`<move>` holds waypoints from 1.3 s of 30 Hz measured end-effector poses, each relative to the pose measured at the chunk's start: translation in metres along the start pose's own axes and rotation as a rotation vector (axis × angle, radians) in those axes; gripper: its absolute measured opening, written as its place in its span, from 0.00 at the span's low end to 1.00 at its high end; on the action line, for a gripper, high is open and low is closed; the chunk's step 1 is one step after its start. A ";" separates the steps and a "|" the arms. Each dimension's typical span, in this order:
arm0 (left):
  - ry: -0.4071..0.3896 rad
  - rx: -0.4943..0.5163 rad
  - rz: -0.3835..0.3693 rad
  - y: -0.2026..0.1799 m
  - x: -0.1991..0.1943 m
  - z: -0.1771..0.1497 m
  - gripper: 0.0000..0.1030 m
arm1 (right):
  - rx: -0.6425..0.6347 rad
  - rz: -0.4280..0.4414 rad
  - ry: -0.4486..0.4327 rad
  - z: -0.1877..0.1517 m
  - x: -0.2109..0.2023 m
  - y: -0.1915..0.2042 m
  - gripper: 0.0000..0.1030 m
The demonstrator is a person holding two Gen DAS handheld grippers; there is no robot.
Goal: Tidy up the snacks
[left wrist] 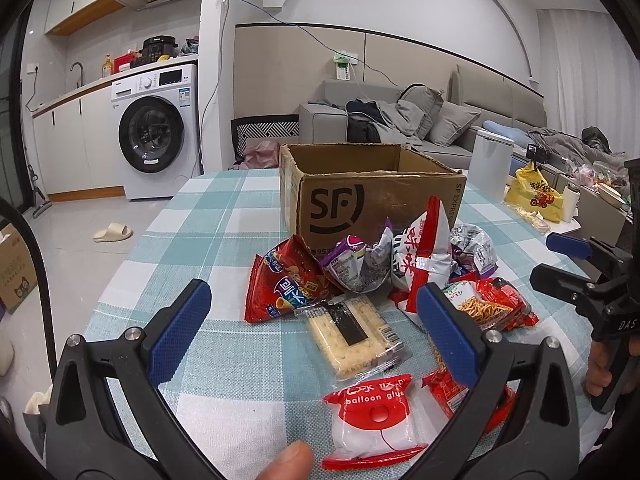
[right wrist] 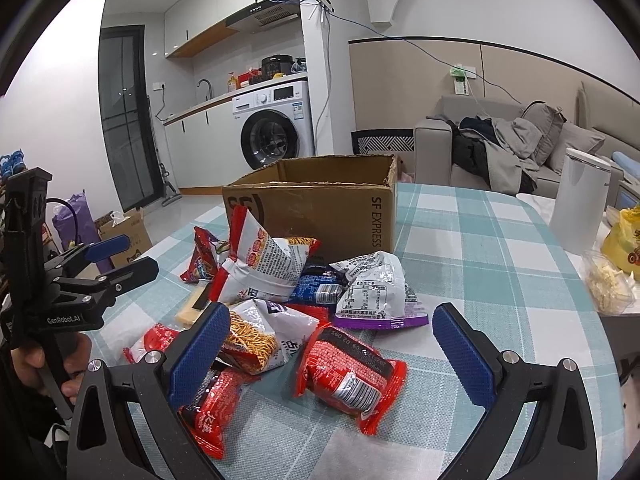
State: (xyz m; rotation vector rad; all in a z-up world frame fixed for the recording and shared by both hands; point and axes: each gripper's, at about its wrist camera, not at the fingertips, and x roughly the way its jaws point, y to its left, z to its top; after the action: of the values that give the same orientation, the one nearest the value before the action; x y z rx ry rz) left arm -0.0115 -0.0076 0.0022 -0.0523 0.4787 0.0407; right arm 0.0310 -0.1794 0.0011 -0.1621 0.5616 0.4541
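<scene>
Several snack packets lie in a heap on the checked tablecloth in front of an open cardboard box, which also shows in the right wrist view. My left gripper is open and empty, above a cracker packet and a red chip bag; a "balloon glue" packet lies nearer. My right gripper is open and empty, above a red noodle packet and a white-and-red snack bag. It appears in the left wrist view, held beside the heap.
A white cylinder and a yellow bag stand at the table's right side, with a clear bag of food. A washing machine and a sofa stand beyond the table. The table ends at left.
</scene>
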 end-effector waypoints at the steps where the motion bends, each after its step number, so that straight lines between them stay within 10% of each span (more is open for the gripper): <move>1: 0.003 -0.001 0.000 0.000 0.001 0.000 0.99 | -0.001 0.001 0.000 0.000 0.000 0.000 1.00; 39: 0.339 0.118 -0.188 -0.024 0.020 -0.032 0.99 | 0.145 0.062 0.327 -0.017 0.044 -0.035 0.99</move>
State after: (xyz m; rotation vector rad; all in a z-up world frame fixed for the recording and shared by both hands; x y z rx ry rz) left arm -0.0070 -0.0326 -0.0342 0.0119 0.8118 -0.1834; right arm 0.0721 -0.1989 -0.0369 -0.0799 0.9202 0.4475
